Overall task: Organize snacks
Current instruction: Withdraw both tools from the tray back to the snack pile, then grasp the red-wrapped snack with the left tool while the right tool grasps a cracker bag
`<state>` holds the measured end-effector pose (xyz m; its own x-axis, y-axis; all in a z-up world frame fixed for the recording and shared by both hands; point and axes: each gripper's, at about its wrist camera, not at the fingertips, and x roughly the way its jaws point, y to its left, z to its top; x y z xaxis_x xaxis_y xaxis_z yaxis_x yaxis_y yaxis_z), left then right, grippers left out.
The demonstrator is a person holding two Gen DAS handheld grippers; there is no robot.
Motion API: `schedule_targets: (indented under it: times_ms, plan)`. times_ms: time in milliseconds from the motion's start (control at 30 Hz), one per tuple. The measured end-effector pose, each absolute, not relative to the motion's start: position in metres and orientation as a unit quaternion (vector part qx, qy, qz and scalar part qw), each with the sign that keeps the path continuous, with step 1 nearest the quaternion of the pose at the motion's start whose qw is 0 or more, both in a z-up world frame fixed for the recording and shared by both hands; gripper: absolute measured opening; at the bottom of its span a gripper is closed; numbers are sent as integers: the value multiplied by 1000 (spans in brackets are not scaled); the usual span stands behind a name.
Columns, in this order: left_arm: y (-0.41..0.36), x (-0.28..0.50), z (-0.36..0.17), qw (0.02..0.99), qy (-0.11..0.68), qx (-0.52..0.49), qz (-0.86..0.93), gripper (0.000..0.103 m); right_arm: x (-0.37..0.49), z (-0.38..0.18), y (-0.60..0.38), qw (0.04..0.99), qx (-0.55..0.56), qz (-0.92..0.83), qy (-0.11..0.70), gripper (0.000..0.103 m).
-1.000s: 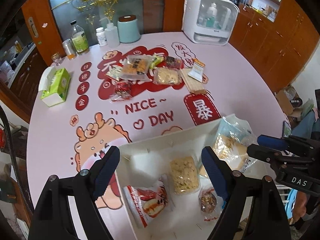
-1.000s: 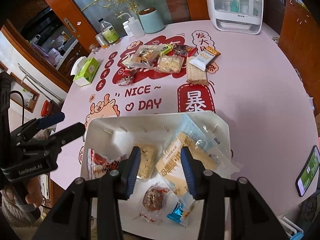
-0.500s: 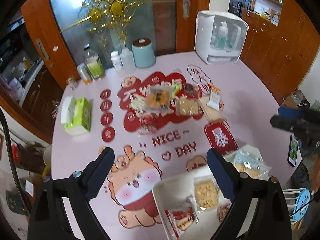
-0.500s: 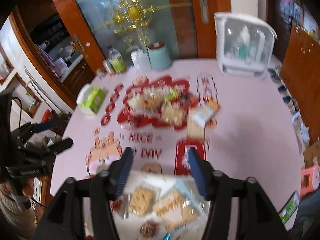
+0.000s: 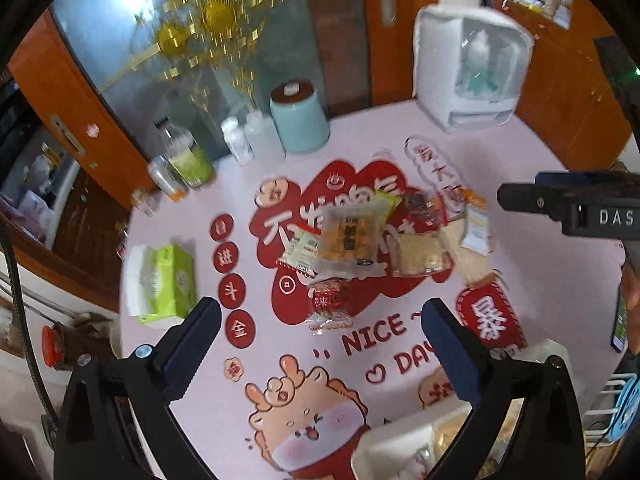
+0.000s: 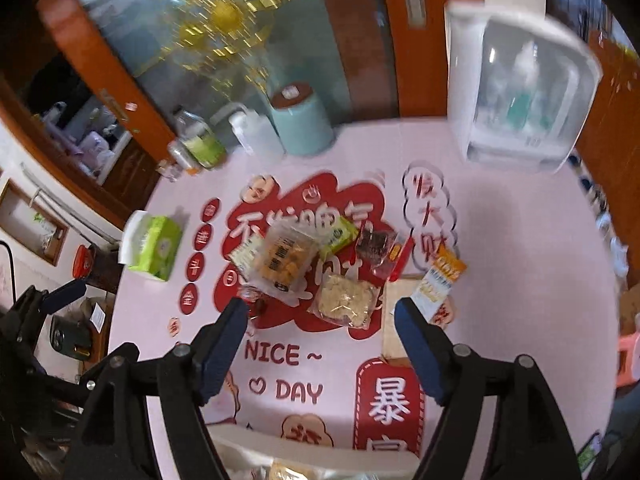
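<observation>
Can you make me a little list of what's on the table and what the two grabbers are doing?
left gripper: open, empty, above the table
right gripper: open, empty, above the table
snack pile: loose packets mid-table, on the red print
white tray: near edge, some snacks inside
tissue box: green, left of the pile
teal canister: far side, beside bottles
white appliance: far right corner
</observation>
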<state>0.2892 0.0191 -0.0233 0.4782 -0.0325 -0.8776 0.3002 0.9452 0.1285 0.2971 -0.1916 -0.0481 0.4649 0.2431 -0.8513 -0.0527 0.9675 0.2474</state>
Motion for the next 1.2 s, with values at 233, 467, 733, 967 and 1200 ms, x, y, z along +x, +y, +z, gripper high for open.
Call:
schedule_targets:
  times_ms: [233,467,733,967,1200]
  plan:
    - [25,342,-125,816,565,92,-87,100,352,-152,-188,800,150,70,576,77]
    - [33,365,-199,795,599,68,-67,100,377,-212,-178,773,167,55,610,77]
    - [44,377,-230,787,614,26,-55,100,390,-222,-166,778,141,38,611,79]
    - [42,379,-240,784,617,25,-54,100,390,-225,-164,781,113,14,614,79]
    - [41,381,-250,780,623,22,-49,100,396,-236,-153,780,88,-6,619,83]
